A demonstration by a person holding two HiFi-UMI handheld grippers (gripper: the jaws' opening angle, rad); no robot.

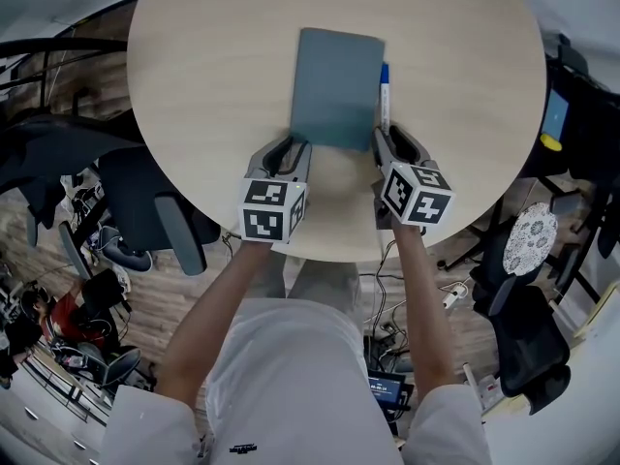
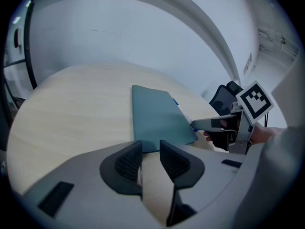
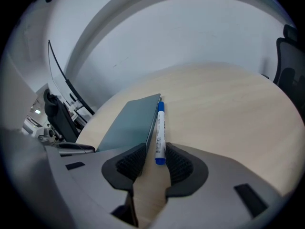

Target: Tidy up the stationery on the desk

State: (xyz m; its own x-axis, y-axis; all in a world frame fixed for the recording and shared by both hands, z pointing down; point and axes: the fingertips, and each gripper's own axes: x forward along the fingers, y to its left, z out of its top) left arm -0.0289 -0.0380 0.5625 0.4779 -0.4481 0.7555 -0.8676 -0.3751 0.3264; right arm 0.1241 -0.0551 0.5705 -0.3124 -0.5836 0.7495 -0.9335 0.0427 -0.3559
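A closed teal notebook [image 1: 337,87] [image 2: 157,118] [image 3: 131,123] lies flat on the round pale wooden table [image 1: 213,56]. A white marker with a blue cap [image 1: 384,95] [image 3: 160,132] lies along its right edge, touching it. My left gripper [image 1: 289,148] [image 2: 151,149] is open at the notebook's near left corner, with nothing between the pads. My right gripper [image 1: 392,141] [image 3: 156,154] stands open around the marker's near end and the notebook's near right corner; the pads do not press on either. The right gripper's tip [image 2: 205,124] also shows in the left gripper view.
The table's near edge runs just under both grippers. Dark office chairs stand at the left [image 1: 155,211] and right [image 1: 528,337] of the table. Cables and a power strip [image 1: 450,298] lie on the wooden floor below.
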